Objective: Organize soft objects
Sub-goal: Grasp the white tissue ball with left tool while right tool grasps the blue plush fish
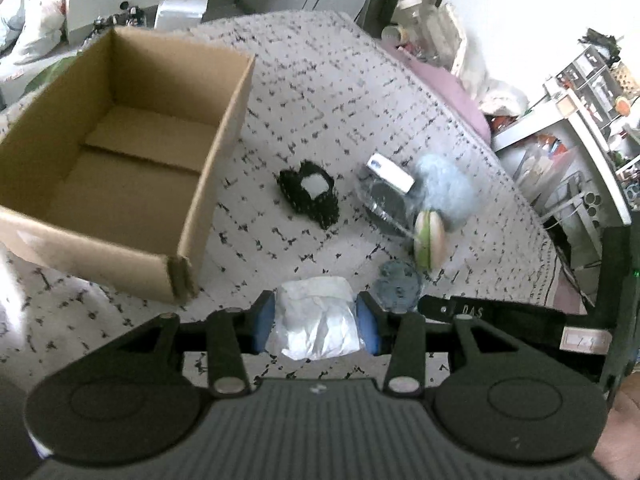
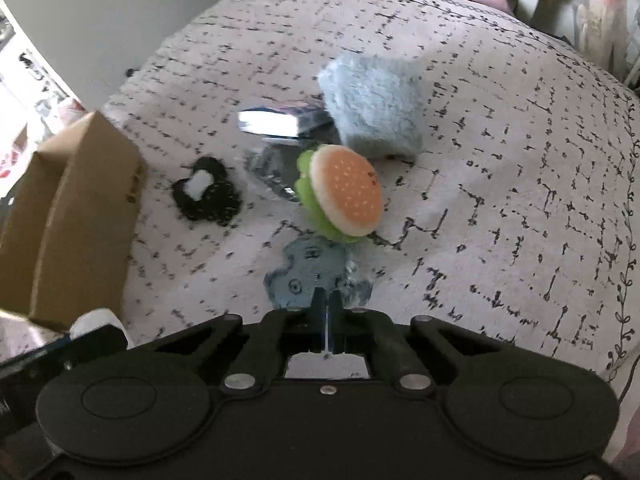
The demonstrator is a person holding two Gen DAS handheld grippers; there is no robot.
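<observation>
My left gripper [image 1: 316, 322] is shut on a white plastic-wrapped soft packet [image 1: 316, 320], held above the patterned bedspread [image 1: 340, 80] just right of the open cardboard box [image 1: 120, 140]. My right gripper [image 2: 328, 308] is shut, its tips pinching the near edge of a blue-grey packet in clear wrap [image 2: 308, 276], which also shows in the left wrist view [image 1: 400, 284]. Beyond it lie a burger plush [image 2: 344, 196], a light blue fluffy pad [image 2: 372, 108] and a black knitted piece with a white patch [image 2: 208, 192].
A small white box [image 2: 272, 122] rests on a clear-wrapped dark item [image 2: 272, 172] beside the plush. The cardboard box [image 2: 72, 220] stands at the left. Shelves and clutter [image 1: 580, 120] line the bed's right side; a purple cloth [image 1: 452, 92] lies at its far edge.
</observation>
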